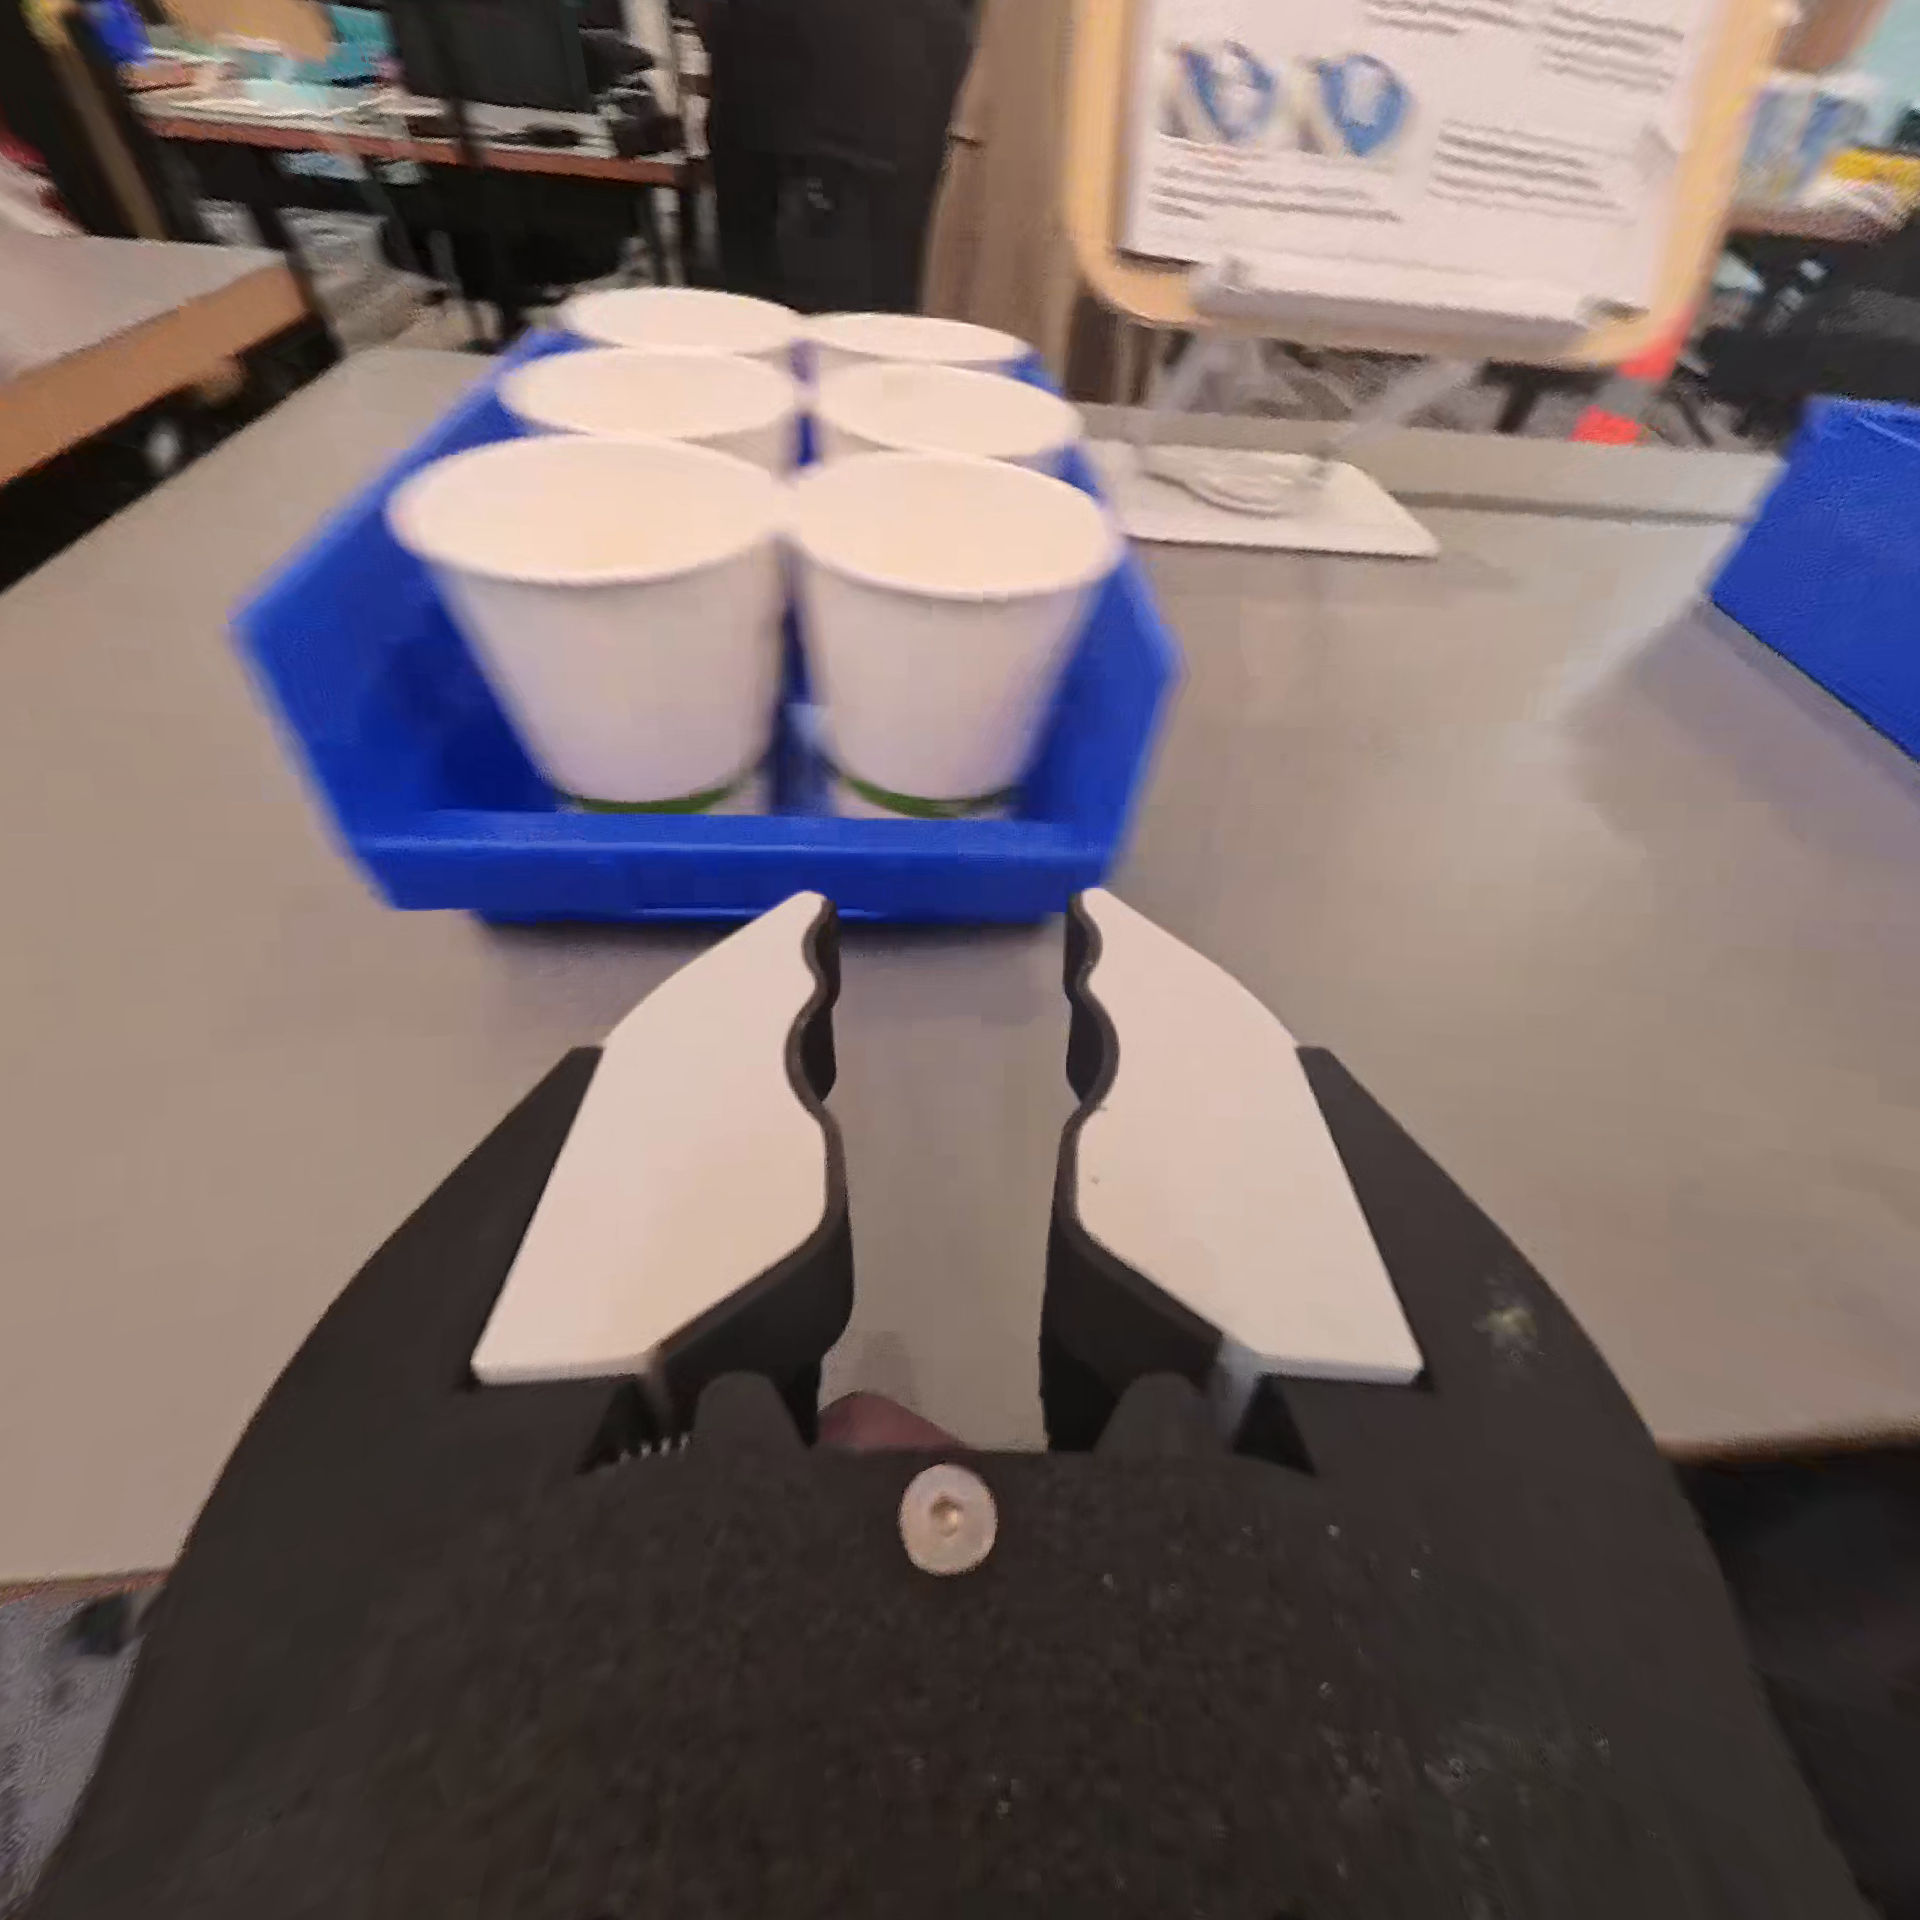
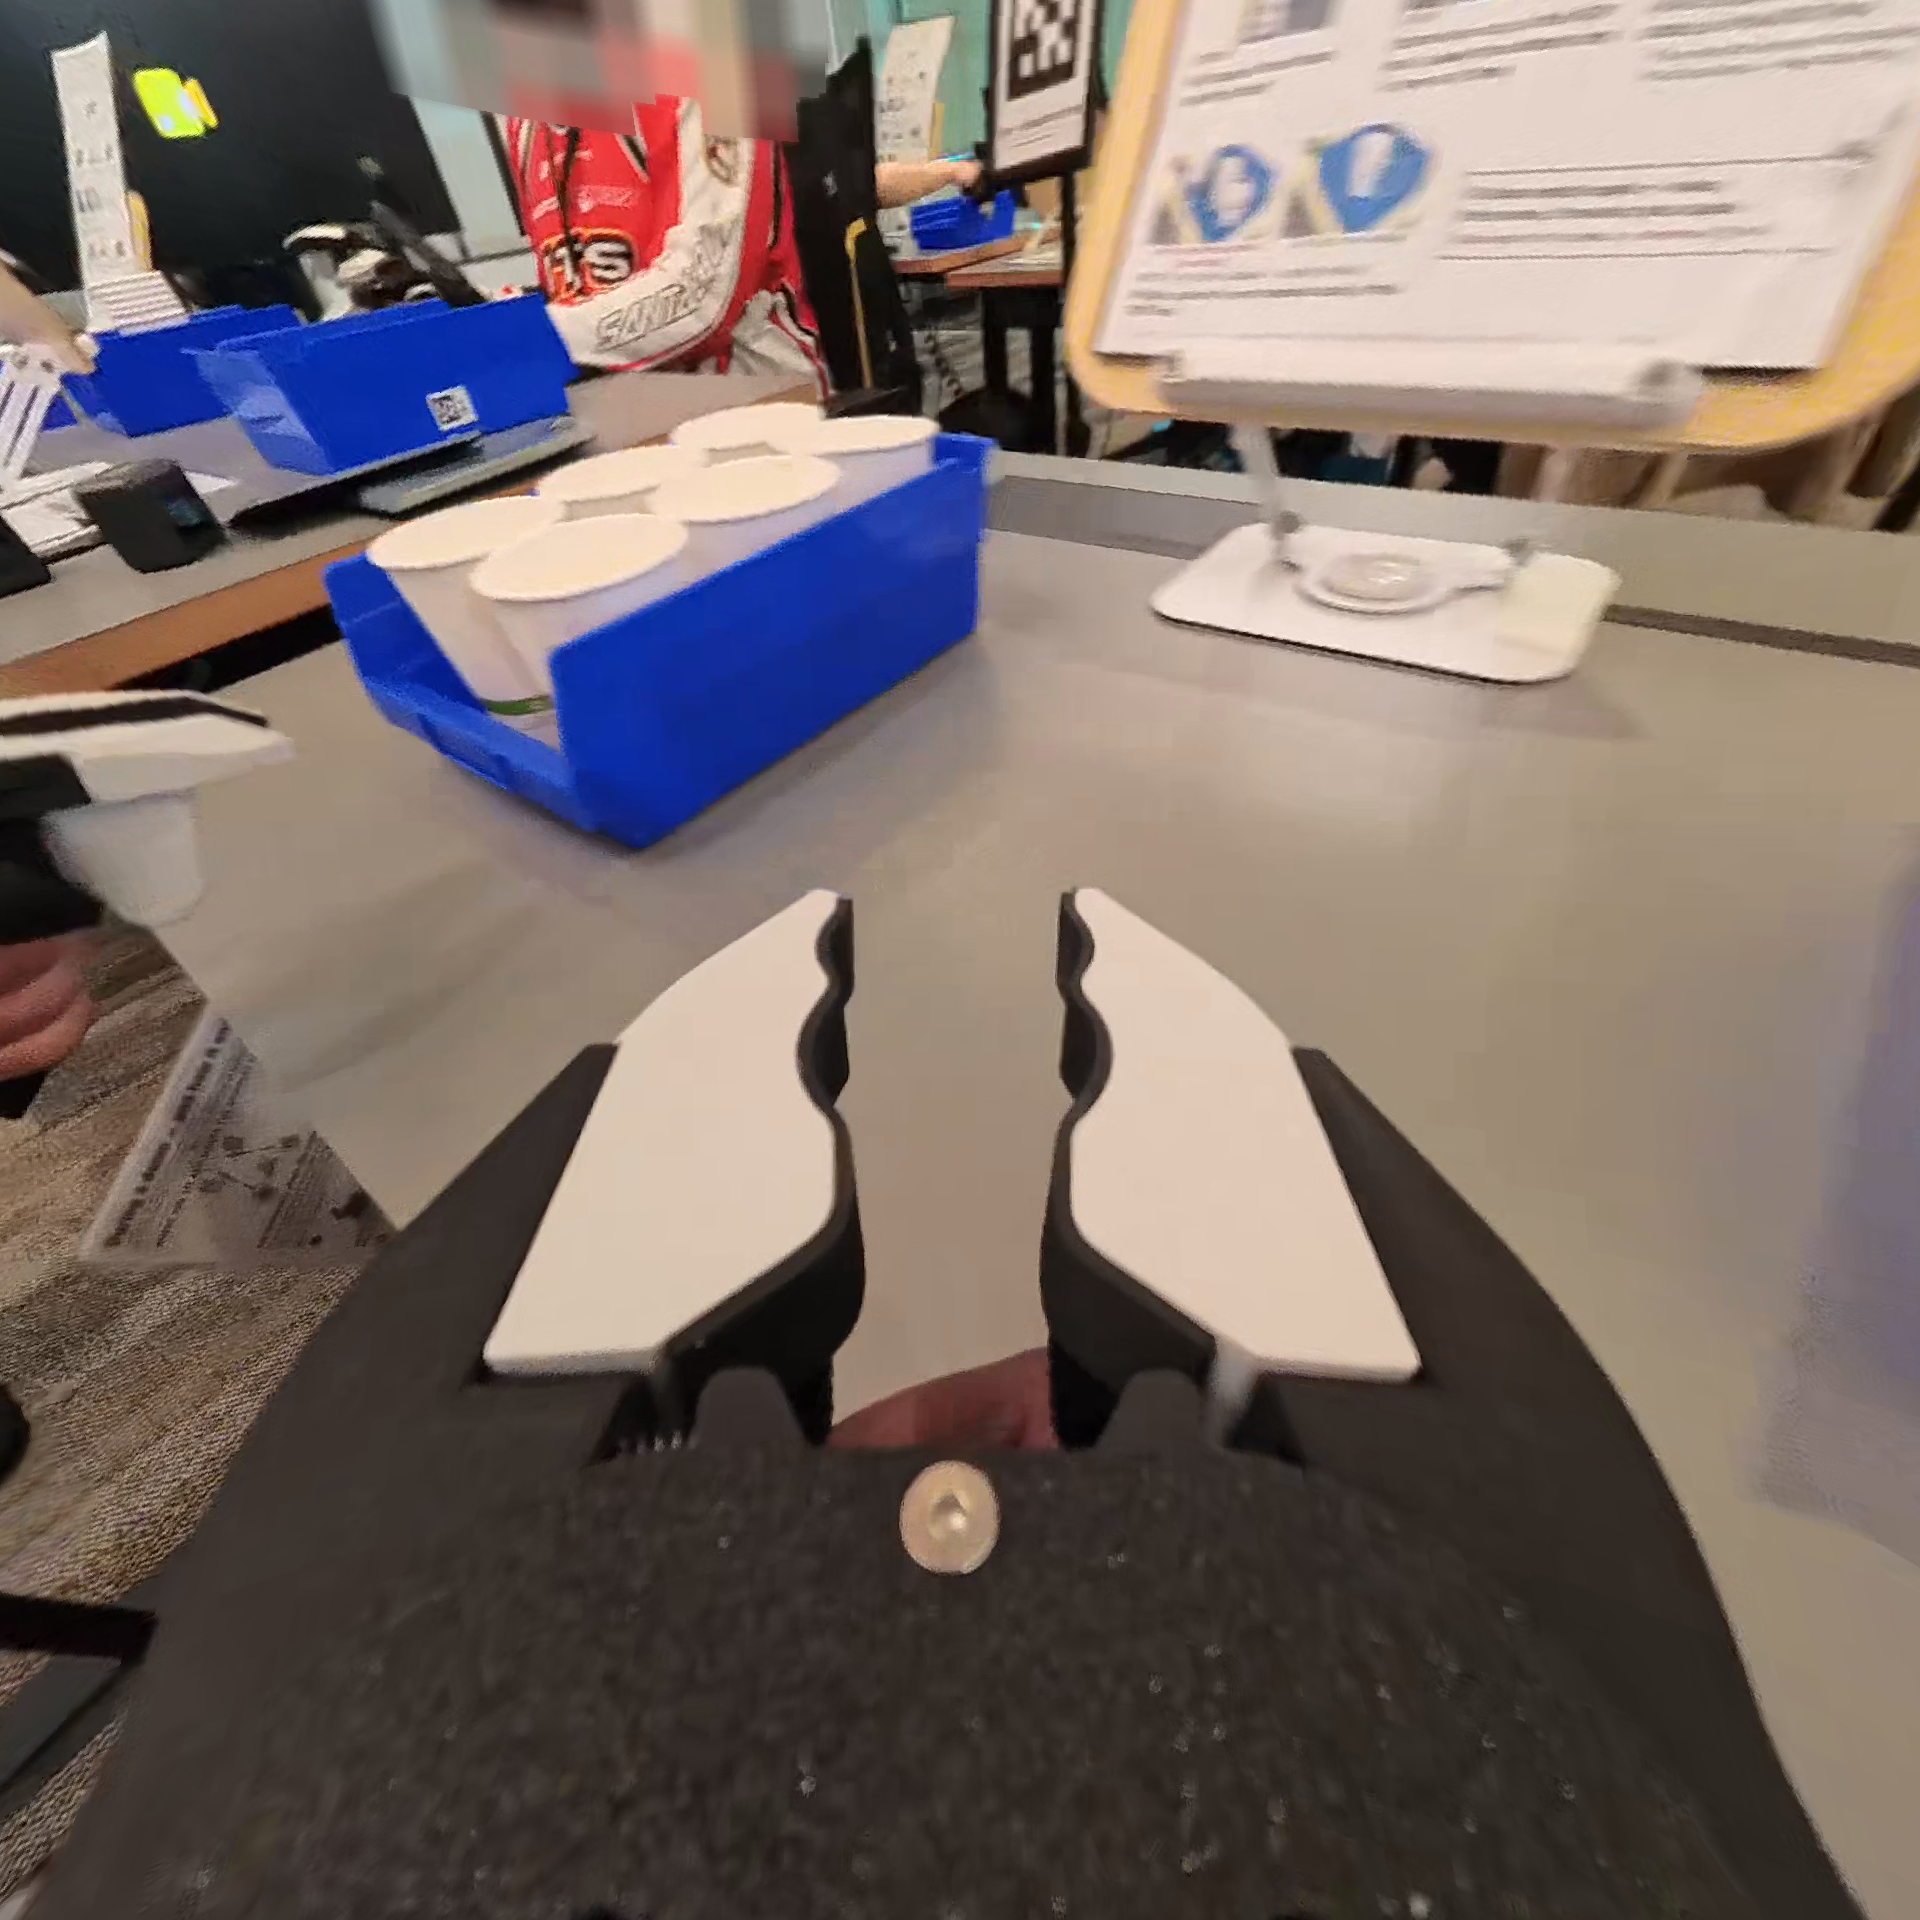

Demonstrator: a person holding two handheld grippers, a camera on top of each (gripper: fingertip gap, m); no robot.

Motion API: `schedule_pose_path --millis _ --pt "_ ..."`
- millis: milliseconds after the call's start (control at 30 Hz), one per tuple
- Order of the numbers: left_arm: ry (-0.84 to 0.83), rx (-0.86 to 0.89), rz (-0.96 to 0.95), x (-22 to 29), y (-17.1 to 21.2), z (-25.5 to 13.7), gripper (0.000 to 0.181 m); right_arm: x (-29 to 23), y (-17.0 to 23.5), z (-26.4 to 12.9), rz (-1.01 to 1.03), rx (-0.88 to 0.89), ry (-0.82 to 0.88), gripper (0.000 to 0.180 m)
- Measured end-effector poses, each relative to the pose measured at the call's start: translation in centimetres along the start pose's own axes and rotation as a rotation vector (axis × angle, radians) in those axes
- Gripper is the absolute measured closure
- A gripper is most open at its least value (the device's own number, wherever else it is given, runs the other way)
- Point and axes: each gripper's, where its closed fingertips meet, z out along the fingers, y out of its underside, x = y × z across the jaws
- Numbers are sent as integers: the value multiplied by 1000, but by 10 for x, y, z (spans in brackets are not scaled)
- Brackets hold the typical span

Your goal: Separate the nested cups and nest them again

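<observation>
We see six white paper cups (image 1: pixel 613 613) standing upright in a blue plastic bin (image 1: pixel 727 862), two across and three deep, rims touching; a green band shows near the base of the two nearest. The bin has smooth glossy walls, a low cut-away front and sloped sides, and it sits on the matte grey worktop (image 1: pixel 1455 935), toward its far left.

Our left gripper (image 1: pixel 948 925) hovers just in front of the bin's low front wall. Its fingers, flat white plates with wavy black rubber edges set in a grainy black body, stand apart with nothing between them. Our right gripper (image 2: pixel 954 914) is over bare worktop, to the right of the bin and well apart from it; its fingers are likewise spread and empty.

On the far right a tilted wooden board (image 2: pixel 1122 343) carrying printed sheets stands on a white rounded base (image 2: pixel 1247 613). In the right wrist view the left gripper shows blurred at the left edge.
</observation>
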Motion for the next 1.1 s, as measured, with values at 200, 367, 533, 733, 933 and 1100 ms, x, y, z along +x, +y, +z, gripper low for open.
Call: schedule_pose_path --millis 200,367,533,733,933,1100 --pt "116 -88 125 96 24 22 142 113 15 -57 -26 46 243 144" --pt "114 -35 70 111 17 40 143 166 44 -72 -89 -58 422 144" --pt "111 20 142 119 19 39 144 148 43 -87 -27 -1 307 141" --pt "124 -44 61 113 36 28 141 108 53 -103 59 13 129 135" --pt "55 -56 89 99 42 27 132 98 49 -99 -26 15 141 137" --pt "-8 -52 48 73 38 26 126 90 43 -86 -46 21 100 140"
